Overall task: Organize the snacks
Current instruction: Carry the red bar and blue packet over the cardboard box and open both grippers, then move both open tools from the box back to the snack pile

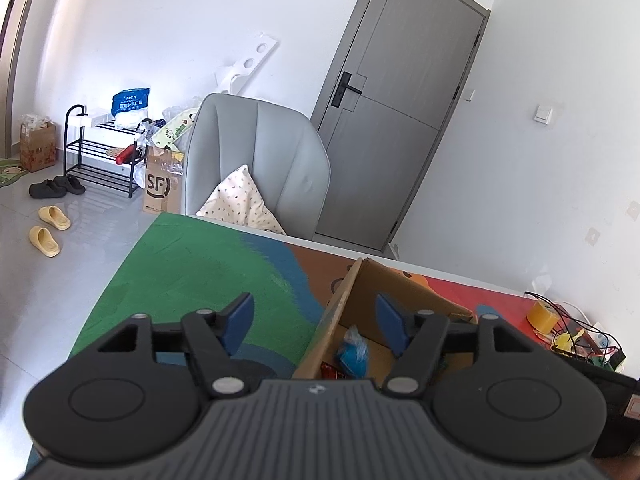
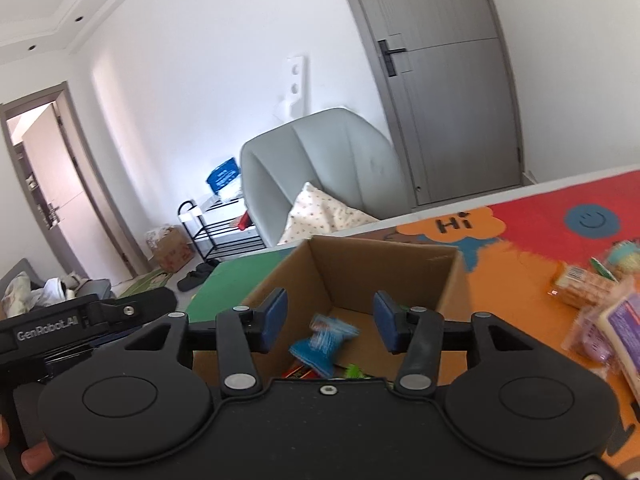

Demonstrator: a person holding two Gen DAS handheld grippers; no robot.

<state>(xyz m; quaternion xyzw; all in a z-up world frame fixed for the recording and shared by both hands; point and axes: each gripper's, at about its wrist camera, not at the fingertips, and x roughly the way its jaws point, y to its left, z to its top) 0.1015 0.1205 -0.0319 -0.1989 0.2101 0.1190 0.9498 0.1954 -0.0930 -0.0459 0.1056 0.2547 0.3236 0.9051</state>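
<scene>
An open cardboard box (image 1: 404,284) (image 2: 380,268) stands on the colourful table mat (image 1: 192,272). Inside it lie a blue snack packet (image 1: 354,354) (image 2: 320,344), a red wrapper (image 1: 330,370) and a green one (image 2: 354,371). My left gripper (image 1: 314,312) is open, straddling the box's left wall, with nothing between its blue pads. My right gripper (image 2: 330,312) is open over the box. The blue packet, blurred, is below and between its pads, and neither pad touches it. More snacks sit right of the box: a cracker pack (image 2: 580,284) and a purple-and-white bag (image 2: 624,324).
A grey armchair (image 1: 260,160) with a cushion stands behind the table, next to a grey door (image 1: 400,120). A yellow tape roll (image 1: 542,316) and cables lie at the table's far right. The other gripper's black body (image 2: 80,320) is left of the box.
</scene>
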